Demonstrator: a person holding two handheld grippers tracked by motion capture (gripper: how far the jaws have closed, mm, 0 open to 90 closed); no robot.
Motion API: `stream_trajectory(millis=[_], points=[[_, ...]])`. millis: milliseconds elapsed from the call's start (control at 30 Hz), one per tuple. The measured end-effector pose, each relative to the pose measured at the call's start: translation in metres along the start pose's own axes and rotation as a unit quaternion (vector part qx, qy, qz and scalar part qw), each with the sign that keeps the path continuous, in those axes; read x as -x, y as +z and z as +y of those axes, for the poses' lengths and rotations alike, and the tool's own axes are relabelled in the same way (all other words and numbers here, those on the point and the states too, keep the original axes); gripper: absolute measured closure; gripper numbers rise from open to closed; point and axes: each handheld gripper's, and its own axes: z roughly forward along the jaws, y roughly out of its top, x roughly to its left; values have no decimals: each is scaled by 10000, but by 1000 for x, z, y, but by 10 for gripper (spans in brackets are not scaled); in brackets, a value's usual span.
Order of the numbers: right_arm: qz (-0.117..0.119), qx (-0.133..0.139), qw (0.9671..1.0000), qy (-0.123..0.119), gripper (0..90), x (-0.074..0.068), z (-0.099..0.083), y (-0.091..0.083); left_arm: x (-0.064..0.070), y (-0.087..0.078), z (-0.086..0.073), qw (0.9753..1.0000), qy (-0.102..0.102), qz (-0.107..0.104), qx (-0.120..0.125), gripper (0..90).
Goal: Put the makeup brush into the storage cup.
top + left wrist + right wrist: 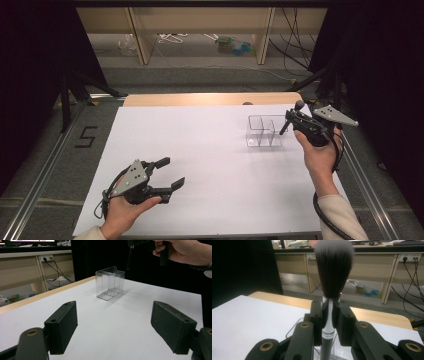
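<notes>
Two hand-held grippers: the right [329, 315] clamps a brush [334, 270] by its stiff, slippery metal handle above the clear organiser [265, 131] on the worktop [210, 165]; bristles soft, brush light. The left [167, 174] gapes wide, empty.

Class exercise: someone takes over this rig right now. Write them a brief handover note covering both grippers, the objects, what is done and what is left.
Right gripper: shut on the dark-bristled makeup brush with silver ferrule, bristles up, held above the clear plastic divided box.
Left gripper: open, holding nothing, low over the white table sheet.
Done: brush picked up.
Left: probably lowering the brush into a compartment of the box, then releasing.
</notes>
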Motion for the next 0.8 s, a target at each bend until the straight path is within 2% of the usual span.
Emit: stream_trajectory(millis=[67, 133, 333, 367, 433, 500, 567, 700, 800], points=[[10, 81, 10000, -5, 777, 1, 0, 1, 0, 0, 0, 10000, 17, -4, -3, 211], [-13, -15, 10000, -17, 777, 1, 1, 1, 0, 0, 0, 10000, 15, -5, -2, 211], [-39, 59, 10000, -7, 777, 3, 0, 4, 0, 0, 0, 10000, -45, 5, 1, 211], [-68, -24, 10000, -28, 777, 3, 1, 3, 0, 0, 0, 10000, -36, 2, 0, 211], [-28, 67, 10000, -13, 777, 4, 0, 5, 0, 0, 0, 10000, -31, 2, -1, 211], [-73, -62, 10000, -25, 777, 4, 0, 5, 0, 0, 0, 10000, 15, -8, -2, 211], [-40, 3, 10000, -35, 777, 5, -1, 7, 0, 0, 0, 10000, 9, -6, 1, 211], [-56, -16, 10000, 10, 777, 4, 0, 8, 0, 0, 0, 10000, -33, 4, 0, 211], [-91, -52, 9999, -55, 776, 5, 1, 9, 0, 0, 0, 10000, -27, 2, 1, 211]])
